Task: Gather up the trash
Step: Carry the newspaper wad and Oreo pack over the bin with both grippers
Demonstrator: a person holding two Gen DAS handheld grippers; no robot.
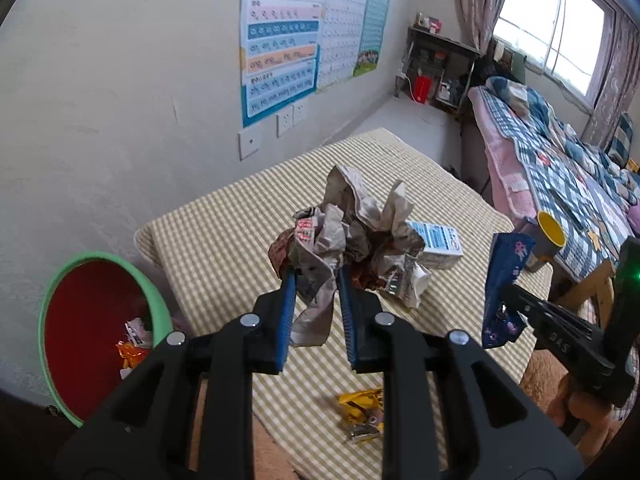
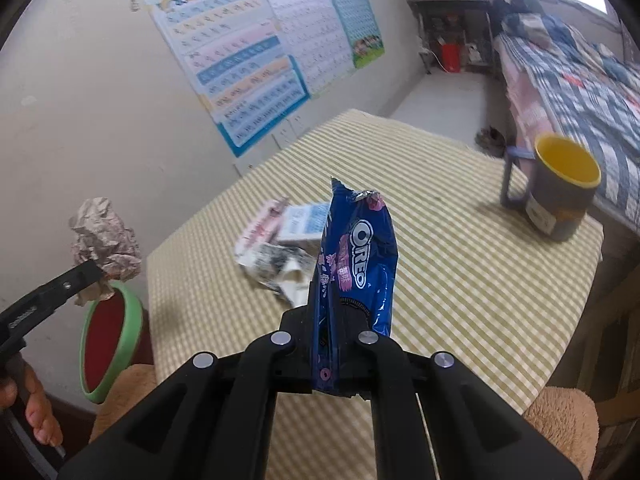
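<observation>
Holding paper (image 1: 344, 232) in the left gripper (image 1: 316, 276) and wrapper (image 2: 356, 264) in the right gripper (image 2: 334, 308), keep both clamped until over the bin (image 1: 100, 332) off the table's left edge.

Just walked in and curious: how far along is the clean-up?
Some wrappers already lie in the bin. In hand: the left gripper clamps crumpled paper; the right gripper pinches an Oreo bag. Left on the table: a yellow wrapper, torn packaging and a small carton.
</observation>
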